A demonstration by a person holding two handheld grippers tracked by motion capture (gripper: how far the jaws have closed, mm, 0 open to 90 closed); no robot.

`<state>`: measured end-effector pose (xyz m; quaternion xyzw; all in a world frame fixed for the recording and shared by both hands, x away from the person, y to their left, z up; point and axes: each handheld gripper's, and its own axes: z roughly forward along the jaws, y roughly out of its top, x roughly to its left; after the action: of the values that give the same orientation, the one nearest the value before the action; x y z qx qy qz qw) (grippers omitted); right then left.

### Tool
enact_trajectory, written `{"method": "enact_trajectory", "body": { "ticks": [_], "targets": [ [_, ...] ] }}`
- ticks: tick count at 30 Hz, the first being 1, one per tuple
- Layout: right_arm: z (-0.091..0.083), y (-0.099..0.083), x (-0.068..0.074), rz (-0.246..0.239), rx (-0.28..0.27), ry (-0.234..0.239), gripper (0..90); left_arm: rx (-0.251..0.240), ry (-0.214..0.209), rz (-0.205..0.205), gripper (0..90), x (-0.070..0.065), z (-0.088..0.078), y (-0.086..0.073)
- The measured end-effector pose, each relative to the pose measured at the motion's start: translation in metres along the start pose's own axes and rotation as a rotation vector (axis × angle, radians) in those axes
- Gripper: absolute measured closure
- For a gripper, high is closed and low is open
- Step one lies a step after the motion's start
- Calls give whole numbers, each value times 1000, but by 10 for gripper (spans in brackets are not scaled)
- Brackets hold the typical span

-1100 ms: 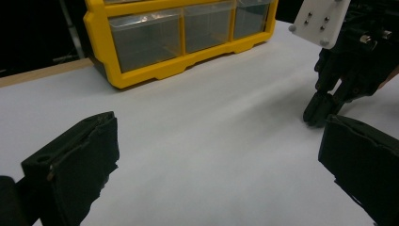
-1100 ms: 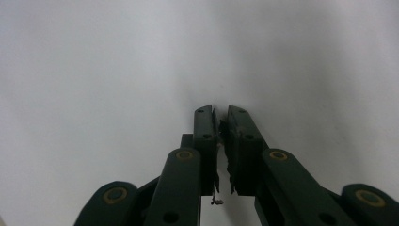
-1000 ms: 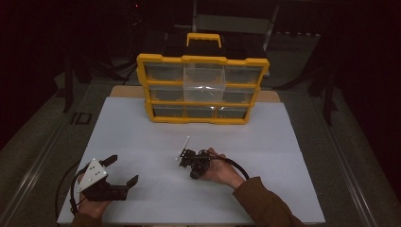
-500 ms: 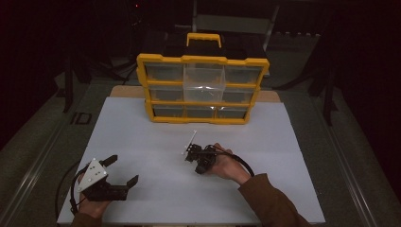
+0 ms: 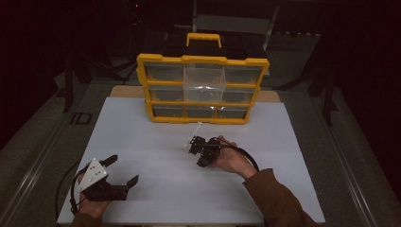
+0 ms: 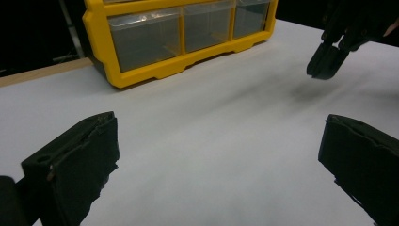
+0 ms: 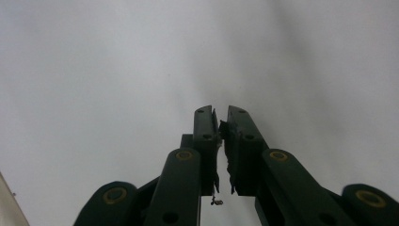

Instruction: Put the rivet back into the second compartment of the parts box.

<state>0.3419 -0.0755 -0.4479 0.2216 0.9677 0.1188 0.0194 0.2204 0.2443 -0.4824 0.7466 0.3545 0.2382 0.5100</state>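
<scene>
Hovering above the white bench (image 5: 142,142) near the yellow drawer box (image 5: 202,90), the right claw (image 5: 195,143) is nearly shut on nothing clearly visible, while the left claw (image 5: 122,170) rests wide open and empty.

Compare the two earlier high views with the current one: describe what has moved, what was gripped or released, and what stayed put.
The right gripper has shifted a little to the right and toward the yellow drawer organiser, its jaws nearly closed throughout; nothing can be made out between them. Nothing was visibly picked up or let go. The left gripper rests open in the same spot on the white table, and the organiser has not moved.
</scene>
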Motion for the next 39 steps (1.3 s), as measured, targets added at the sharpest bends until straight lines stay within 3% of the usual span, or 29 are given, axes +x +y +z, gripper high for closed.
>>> {"method": "enact_trajectory", "body": {
  "ticks": [14,39],
  "targets": [
    [-28,3,-10,-5,-56,-1,827,1,0,-1,0,0,0,0],
    [-74,16,-21,-26,-104,-31,828,3,2,0,0,1,0,0]
  ]
}}
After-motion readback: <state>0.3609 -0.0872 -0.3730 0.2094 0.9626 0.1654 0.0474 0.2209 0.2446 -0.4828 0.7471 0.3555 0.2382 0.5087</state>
